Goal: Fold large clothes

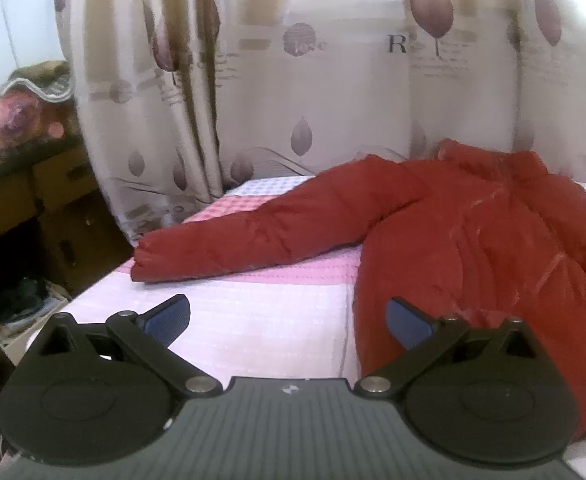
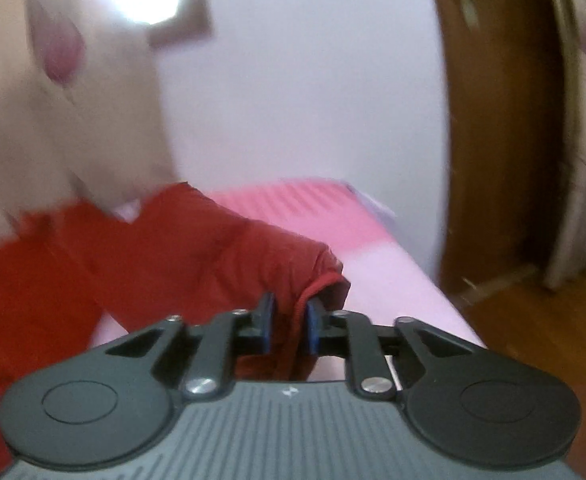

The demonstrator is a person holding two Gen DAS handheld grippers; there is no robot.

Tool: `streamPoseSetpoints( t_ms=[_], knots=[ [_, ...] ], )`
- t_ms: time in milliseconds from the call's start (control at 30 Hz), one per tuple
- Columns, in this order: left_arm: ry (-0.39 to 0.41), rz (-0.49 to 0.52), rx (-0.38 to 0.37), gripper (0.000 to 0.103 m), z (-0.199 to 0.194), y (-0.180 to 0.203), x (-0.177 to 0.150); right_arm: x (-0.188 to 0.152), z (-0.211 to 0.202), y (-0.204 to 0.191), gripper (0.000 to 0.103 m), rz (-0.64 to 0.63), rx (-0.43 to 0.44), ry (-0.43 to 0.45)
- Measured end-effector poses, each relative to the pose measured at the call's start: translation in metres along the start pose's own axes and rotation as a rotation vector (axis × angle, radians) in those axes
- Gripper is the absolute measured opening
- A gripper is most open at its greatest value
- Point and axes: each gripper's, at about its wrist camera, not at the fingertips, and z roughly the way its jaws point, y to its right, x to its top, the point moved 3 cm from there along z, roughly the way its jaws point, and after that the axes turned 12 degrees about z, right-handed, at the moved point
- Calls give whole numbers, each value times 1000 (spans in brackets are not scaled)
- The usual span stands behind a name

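Upper frame: cream curtain printed with mauve leaf motifs (image 1: 313,80). Lower centre: bed under a pink-and-white checked textured cover (image 1: 253,320). Left edge: brown cardboard boxes (image 1: 61,200) beneath a floral bundle (image 1: 29,120). Right-wrist view, right side: brown wooden door (image 2: 493,120), wooden floor (image 2: 553,320).

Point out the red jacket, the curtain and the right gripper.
Jacket (image 1: 473,240): left wrist view, on the body panel.
Curtain (image 1: 333,100): left wrist view, on a flat fold behind the bed.
Right gripper (image 2: 289,322): right wrist view, between the fingertips, closed on the jacket's cuff.
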Motion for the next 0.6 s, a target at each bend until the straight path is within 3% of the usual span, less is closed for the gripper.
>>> streamPoseSetpoints(
  t_ms=[33,67,100,167,300,400,533,567,600],
  knots=[
    [1,-14,-16,103,1,-2,-1,-4,-5,2,52,11,-41,24],
    [1,-31,-30,103,1,-4,-3,-8,-15,-1,74,29,-26,56],
    [-3,-45,-40,103,3,-6,-3,-14,-27,-5,84,51,28,78],
    [-32,-86,-100,103,9,-12,-6,-29,-43,-26,86,81,189,48],
    [-64,-146,-179,103,22,-18,-11,-68,-55,-83,98,74,465,-128],
    [-82,-149,-245,103,30,-13,-12,-95,-43,-124,98,51,537,-252],
    [-133,-178,-348,101,46,-4,-14,-129,-30,-149,98,67,588,-369],
    [-145,-202,-392,98,48,-2,-15,-134,-24,-155,98,87,611,-399],
    [-159,-213,-430,82,51,2,-15,-141,-22,-159,96,91,629,-421]
  ],
)
